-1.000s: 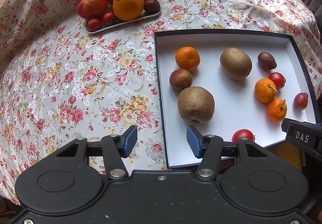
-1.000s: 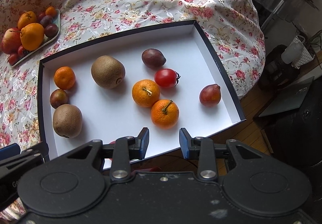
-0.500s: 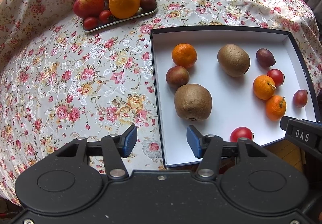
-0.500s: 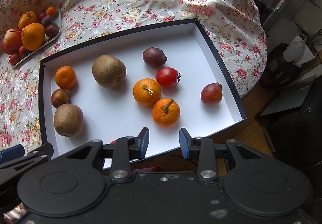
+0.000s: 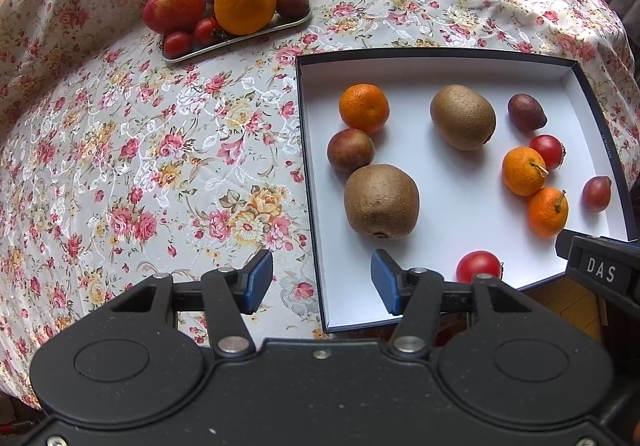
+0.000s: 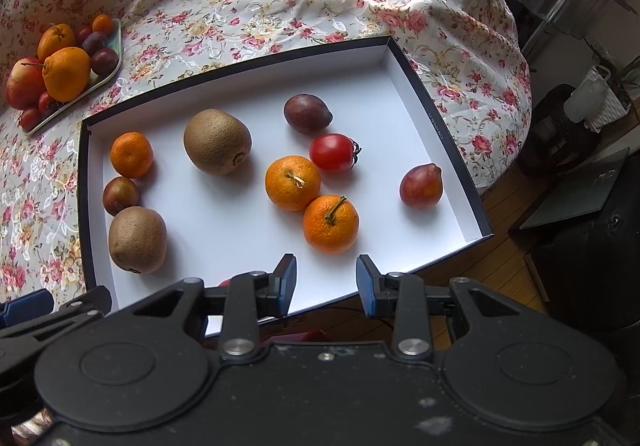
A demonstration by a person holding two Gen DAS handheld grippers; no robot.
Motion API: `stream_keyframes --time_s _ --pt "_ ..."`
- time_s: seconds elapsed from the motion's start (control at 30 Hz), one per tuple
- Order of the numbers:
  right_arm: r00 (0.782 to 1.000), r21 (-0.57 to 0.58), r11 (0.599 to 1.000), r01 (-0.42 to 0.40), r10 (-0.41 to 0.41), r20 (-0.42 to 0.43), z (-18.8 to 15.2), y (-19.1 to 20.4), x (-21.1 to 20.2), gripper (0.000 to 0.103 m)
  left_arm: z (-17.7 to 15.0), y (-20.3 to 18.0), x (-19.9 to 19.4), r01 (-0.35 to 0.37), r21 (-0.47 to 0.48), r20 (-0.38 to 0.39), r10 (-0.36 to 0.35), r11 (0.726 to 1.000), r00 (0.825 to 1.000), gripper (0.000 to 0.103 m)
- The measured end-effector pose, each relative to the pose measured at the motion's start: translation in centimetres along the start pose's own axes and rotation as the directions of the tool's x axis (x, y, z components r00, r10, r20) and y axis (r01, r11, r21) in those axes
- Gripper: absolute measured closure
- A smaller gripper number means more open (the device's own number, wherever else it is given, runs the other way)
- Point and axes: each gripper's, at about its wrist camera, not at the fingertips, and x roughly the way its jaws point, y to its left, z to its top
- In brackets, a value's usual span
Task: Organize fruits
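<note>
Shallow white box with dark rim [image 6: 440,117] on a table under a flowered cloth [image 5: 160,149]. Inside the box: two brown kiwis [image 6: 217,141], three small orange mandarins [image 6: 293,183], two red tomatoes [image 6: 332,152] and three dark purple-red plums [image 6: 307,113]. Beyond the box's far left corner, a pale green tray [image 5: 240,37] piled with more fruit. Left tool [image 5: 322,282] over the box's near left rim, jaws apart, empty. Right tool [image 6: 326,282] over its near edge, jaws apart, empty.
</note>
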Motion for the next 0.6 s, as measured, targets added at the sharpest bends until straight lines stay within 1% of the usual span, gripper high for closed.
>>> stream_keyframes --time_s 0.6 --pt "1.0 -0.002 1.0 -0.002 0.002 -0.001 0.02 0.03 -0.03 0.068 0.07 0.0 0.1 0.002 0.001 -0.004 -0.002 1.0 1.0 0.043"
